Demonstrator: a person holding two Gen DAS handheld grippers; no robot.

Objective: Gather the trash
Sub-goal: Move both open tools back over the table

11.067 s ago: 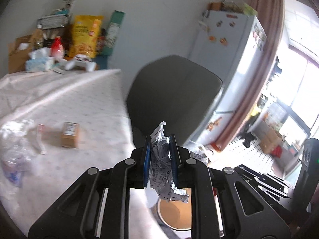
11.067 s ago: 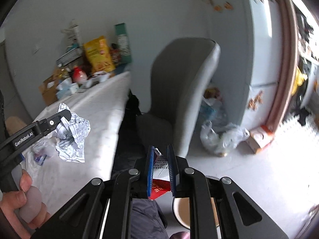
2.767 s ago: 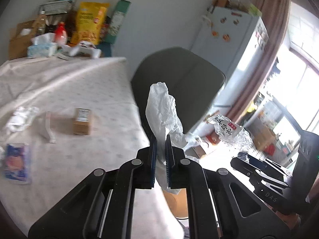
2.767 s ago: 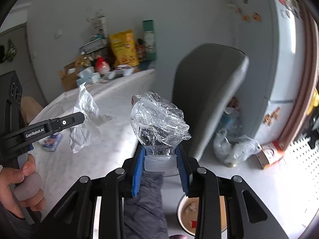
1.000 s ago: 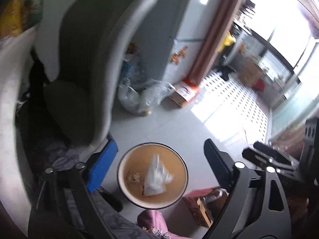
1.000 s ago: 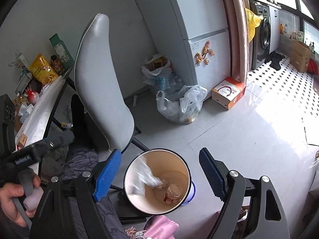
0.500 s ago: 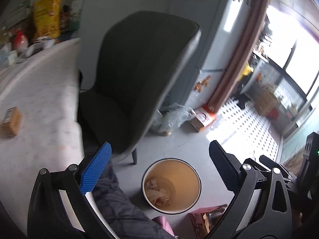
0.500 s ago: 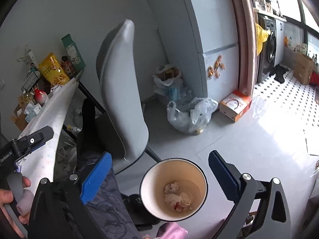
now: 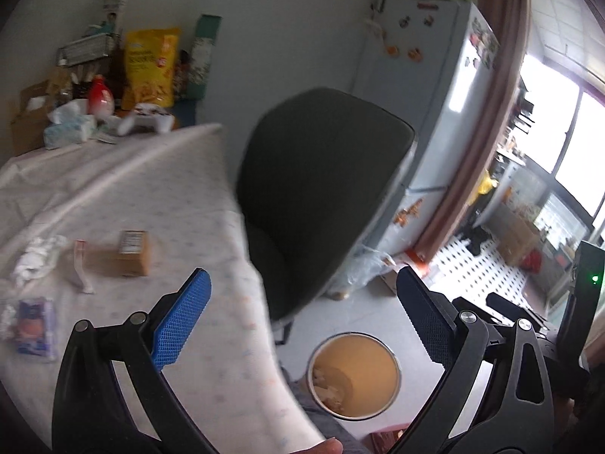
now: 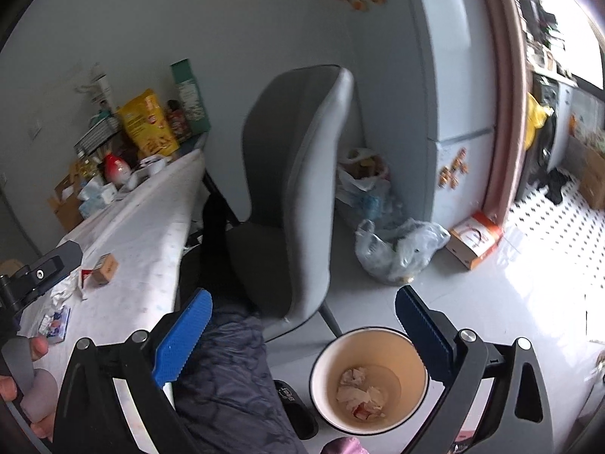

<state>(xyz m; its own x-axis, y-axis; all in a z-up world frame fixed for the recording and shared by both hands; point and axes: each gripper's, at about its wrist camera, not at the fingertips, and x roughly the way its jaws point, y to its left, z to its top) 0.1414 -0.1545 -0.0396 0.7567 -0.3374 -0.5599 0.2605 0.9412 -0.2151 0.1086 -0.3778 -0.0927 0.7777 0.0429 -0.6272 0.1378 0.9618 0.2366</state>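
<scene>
Both grippers are open and empty. My left gripper (image 9: 302, 310) hangs over the table's right edge. My right gripper (image 10: 302, 325) is above the floor beside the round bin (image 10: 412, 408), which holds crumpled trash (image 10: 361, 393). The bin also shows in the left wrist view (image 9: 378, 386). On the white tablecloth (image 9: 132, 189) lie a small brown box (image 9: 126, 253), a crumpled white tissue (image 9: 36, 257), a white strip (image 9: 81, 268) and a blue wrapper (image 9: 32, 325). The box (image 10: 106, 265) and wrapper (image 10: 56, 321) also show in the right wrist view, near the left gripper's finger (image 10: 45, 268).
A grey chair (image 10: 295, 189) stands between table and fridge (image 10: 446, 94). Snack bags, bottles and a tissue pack (image 9: 68, 128) crowd the table's far end. A plastic bag (image 10: 397, 249) and an orange-white carton (image 10: 474, 240) sit on the floor by the fridge.
Both grippers let go of their trash into the bin and opened. Since then both views have swung up and left, back toward the table.
</scene>
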